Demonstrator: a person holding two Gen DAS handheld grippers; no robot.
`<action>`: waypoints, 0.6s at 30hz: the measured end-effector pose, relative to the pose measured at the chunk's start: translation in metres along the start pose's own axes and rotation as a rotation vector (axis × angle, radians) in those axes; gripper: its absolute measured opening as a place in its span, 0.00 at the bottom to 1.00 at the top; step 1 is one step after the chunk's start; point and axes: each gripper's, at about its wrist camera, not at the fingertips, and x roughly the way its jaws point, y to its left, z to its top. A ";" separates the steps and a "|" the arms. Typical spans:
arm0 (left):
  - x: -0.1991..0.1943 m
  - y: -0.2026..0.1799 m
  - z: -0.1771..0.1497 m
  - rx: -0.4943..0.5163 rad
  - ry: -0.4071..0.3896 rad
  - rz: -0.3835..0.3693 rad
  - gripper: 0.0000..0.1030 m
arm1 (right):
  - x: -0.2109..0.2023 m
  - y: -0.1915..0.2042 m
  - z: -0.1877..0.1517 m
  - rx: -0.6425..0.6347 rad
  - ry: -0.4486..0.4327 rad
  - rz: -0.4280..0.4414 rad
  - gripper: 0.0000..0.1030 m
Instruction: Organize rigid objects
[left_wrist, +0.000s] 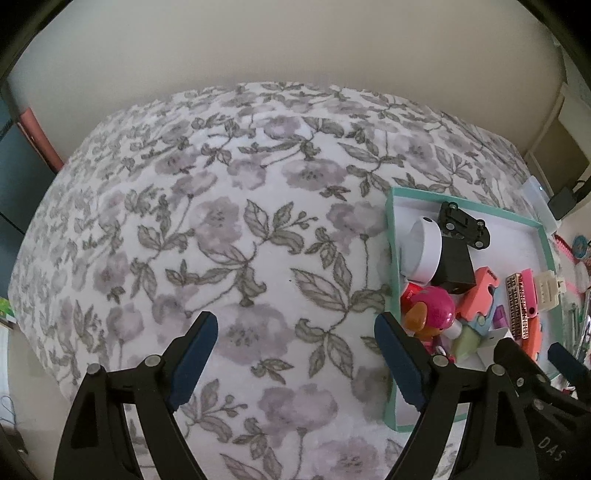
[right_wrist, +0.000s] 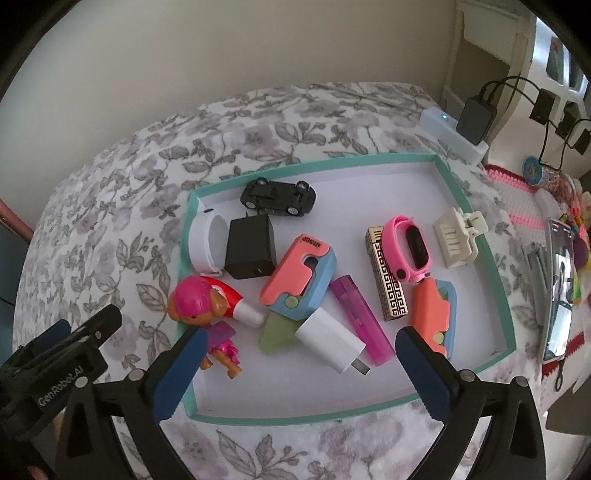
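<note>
Evidently the sorting is nearly done: the rigid objects lie together in the tray (right_wrist: 476, 236), which sits on the floral blanket (left_wrist: 236, 206). Straight ahead of the right gripper (right_wrist: 295, 363), just past its fingertips, are the white plug (right_wrist: 330, 345) and the purple lighter (right_wrist: 362, 321). Beyond them lie the pink-and-blue cutter (right_wrist: 299, 275), black charger (right_wrist: 251, 247), white band (right_wrist: 203, 245) and, farthest off, the upturned toy car (right_wrist: 279, 197). The doll (right_wrist: 201, 306) straddles the tray's rim by the left fingertip; a second cutter (right_wrist: 430, 310) lies beside the right fingertip, with the gold case (right_wrist: 386, 280), pink watch (right_wrist: 410, 247) and cream clip (right_wrist: 460, 236) behind it.

Both tools are empty. The right gripper's jaws stand wide apart over the tray with nothing between the pads. The left gripper (left_wrist: 295, 358) is also spread open, over bare blanket, with the tray just off its right fingertip.

Risks, as I judge them: the doll lies half across the rim and could tip out onto the blanket if the tray is nudged. The pile is crowded, so a descending finger could snag a neighbouring piece. The soft blanket may let the tray tilt under pressure.

Legible writing is sparse: "GenRobot.AI" on the left gripper in the right view, "DAS" on the right gripper in the left view. The cutter's lettering is upside down and I cannot make it out.
</note>
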 end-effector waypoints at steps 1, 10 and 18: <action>-0.001 0.000 0.000 0.001 -0.004 0.003 0.85 | -0.001 0.000 0.000 0.000 -0.004 0.001 1.00; -0.009 0.004 -0.003 0.005 -0.026 0.030 0.85 | -0.010 0.006 -0.001 -0.021 -0.031 -0.003 1.00; -0.010 0.007 -0.003 -0.004 -0.019 0.052 0.85 | -0.012 0.009 0.000 -0.036 -0.039 -0.008 1.00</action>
